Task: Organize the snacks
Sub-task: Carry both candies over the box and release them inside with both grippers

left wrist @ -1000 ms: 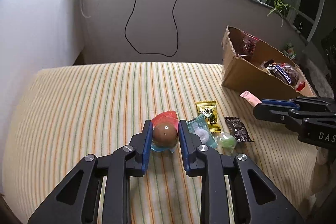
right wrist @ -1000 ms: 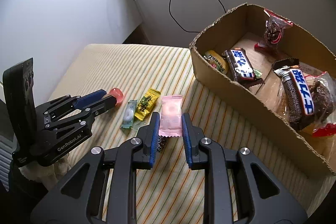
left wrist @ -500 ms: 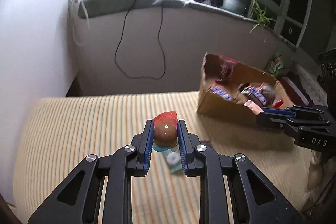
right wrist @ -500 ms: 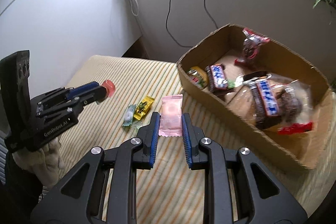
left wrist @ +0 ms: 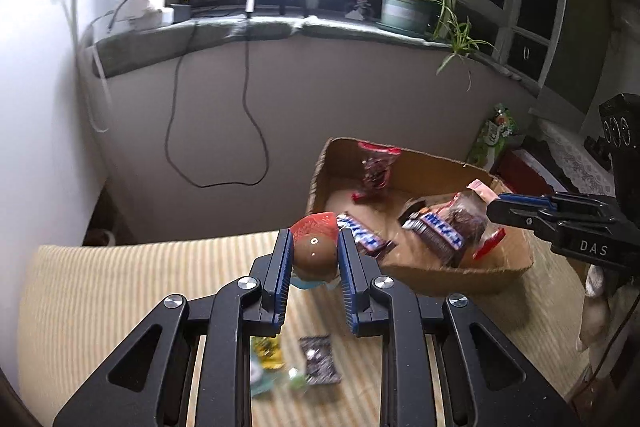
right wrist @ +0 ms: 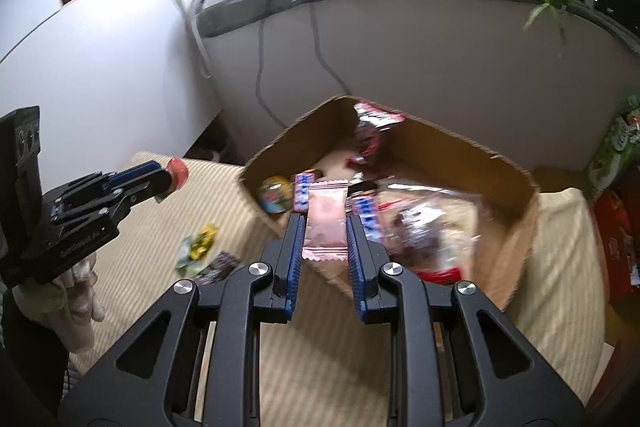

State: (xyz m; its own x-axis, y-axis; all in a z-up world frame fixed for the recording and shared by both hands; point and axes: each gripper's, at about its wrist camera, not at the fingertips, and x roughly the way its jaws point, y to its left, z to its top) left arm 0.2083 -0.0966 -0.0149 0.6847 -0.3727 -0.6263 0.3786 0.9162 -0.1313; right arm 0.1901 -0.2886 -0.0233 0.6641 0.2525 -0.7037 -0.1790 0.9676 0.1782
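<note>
My left gripper (left wrist: 314,251) is shut on a brown ball snack with a red wrapper (left wrist: 314,245), held in the air above the striped table, just left of the cardboard box (left wrist: 440,275). My right gripper (right wrist: 322,235) is shut on a pink candy packet (right wrist: 326,219), held over the near wall of the cardboard box (right wrist: 500,163). The box holds several wrapped bars and bags. The right gripper shows in the left wrist view (left wrist: 494,205) over the box's right side; the left gripper shows in the right wrist view (right wrist: 166,179).
Small wrapped candies lie on the striped tablecloth (left wrist: 100,291): a yellow one (right wrist: 202,245), a dark one (left wrist: 320,361) and a pale green one (right wrist: 186,255). A wall with a hanging cable (left wrist: 248,131) and a sill with a plant (left wrist: 408,7) stand behind.
Both grippers have risen off the table with their snacks and moved towards the box. The right gripper now hangs over the box's edge.
</note>
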